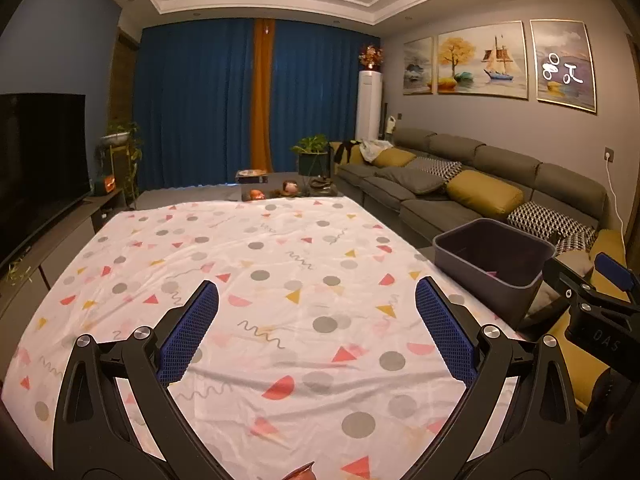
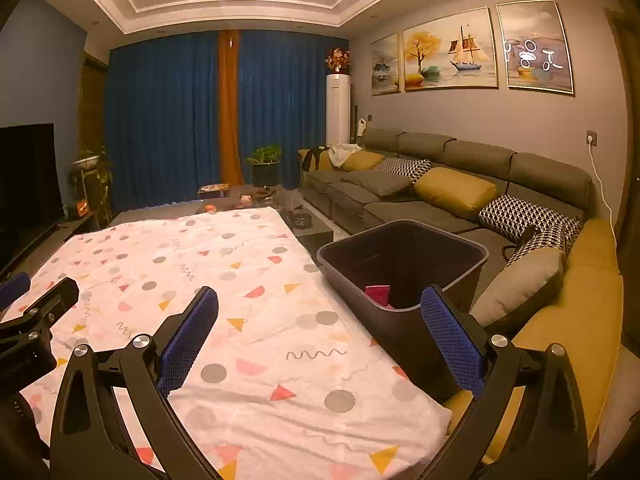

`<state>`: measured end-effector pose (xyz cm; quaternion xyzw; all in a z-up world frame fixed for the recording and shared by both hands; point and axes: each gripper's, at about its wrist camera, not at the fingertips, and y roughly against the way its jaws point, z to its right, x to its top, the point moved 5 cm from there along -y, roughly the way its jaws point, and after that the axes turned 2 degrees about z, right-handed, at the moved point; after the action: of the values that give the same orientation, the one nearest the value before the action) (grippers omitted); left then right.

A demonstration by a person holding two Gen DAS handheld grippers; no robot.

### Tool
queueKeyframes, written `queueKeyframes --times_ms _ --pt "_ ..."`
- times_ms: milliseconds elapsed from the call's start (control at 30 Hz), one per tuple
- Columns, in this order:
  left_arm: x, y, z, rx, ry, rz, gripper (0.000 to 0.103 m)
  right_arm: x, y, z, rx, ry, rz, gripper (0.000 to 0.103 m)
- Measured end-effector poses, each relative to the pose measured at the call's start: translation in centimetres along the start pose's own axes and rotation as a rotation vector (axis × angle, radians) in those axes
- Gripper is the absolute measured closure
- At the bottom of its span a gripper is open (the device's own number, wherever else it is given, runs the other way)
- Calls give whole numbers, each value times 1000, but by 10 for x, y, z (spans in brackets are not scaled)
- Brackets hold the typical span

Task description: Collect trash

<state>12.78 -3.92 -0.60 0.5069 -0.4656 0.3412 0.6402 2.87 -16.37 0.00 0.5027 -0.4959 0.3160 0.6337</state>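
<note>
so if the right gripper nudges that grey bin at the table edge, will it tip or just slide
The grey bin looks like thin plastic and nearly empty, with only a pink scrap inside, so it is probably light. It sits beside the patterned cloth, by the table edge, so a high push might tip it. A low nudge would more likely slide it.

The left gripper (image 1: pixel 316 316) hangs above the middle of the cloth-covered table (image 1: pixel 280 240), its two blue-padded fingers (image 1: pixel 188 332) spread wide with nothing between them. The right gripper (image 2: pixel 320 320) hangs over the table's right edge, near its front corner, jaws likewise wide apart and empty; its right finger (image 2: pixel 452 336) reaches past the edge. Both point forward and slightly down, side by side and apart. Each shows at the margin of the other's view: the right gripper (image 1: pixel 592 304) beside the left, the left gripper (image 2: pixel 36 312) beside the right.
</note>
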Motion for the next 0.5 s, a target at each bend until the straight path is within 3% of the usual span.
queueKeyframes --times_ms 500 --pt "0 12 -2 -2 7 9 6 0 13 -1 26 -6 20 6"
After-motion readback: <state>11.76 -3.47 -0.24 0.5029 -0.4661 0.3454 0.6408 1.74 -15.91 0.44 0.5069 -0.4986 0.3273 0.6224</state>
